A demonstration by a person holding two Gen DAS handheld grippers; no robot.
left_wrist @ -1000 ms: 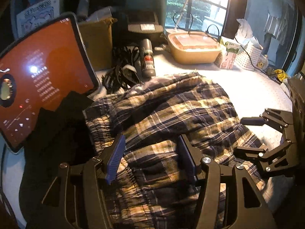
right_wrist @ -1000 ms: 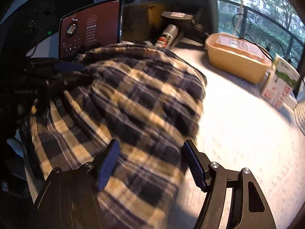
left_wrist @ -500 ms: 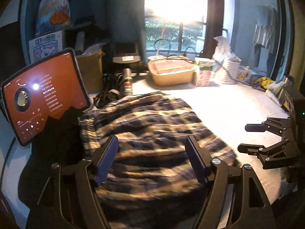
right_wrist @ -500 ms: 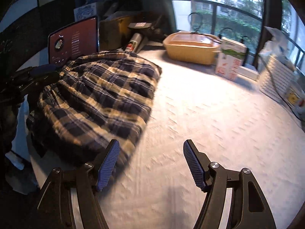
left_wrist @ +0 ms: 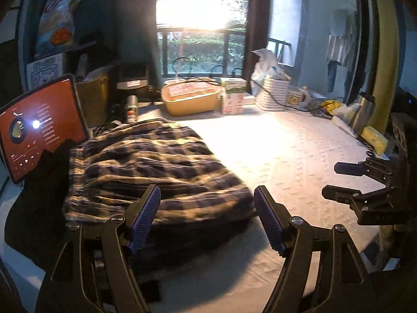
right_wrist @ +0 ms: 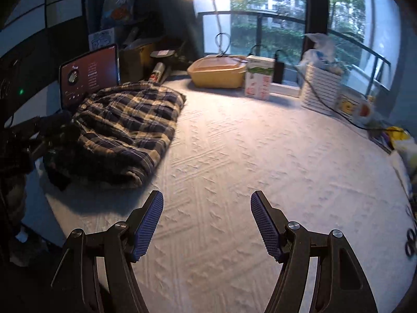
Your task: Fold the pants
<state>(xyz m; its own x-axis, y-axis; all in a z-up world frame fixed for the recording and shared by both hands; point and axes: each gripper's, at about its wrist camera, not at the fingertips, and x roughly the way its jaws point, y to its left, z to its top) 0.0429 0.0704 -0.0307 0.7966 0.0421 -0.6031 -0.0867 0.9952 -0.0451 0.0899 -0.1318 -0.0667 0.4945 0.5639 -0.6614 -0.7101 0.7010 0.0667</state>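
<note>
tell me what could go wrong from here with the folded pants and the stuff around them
1. The plaid pants lie close to the table's left edge, partly over a dark garment; a nudge could slide them off.
2. The lit tablet stands right behind the pile and could be knocked over.
3. Both the left gripper and right gripper are open and empty, so the loose fold may spring apart.

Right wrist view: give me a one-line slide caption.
Open right gripper over bare white bedspread, folded plaid pants lying at left beside a tablet.
</note>
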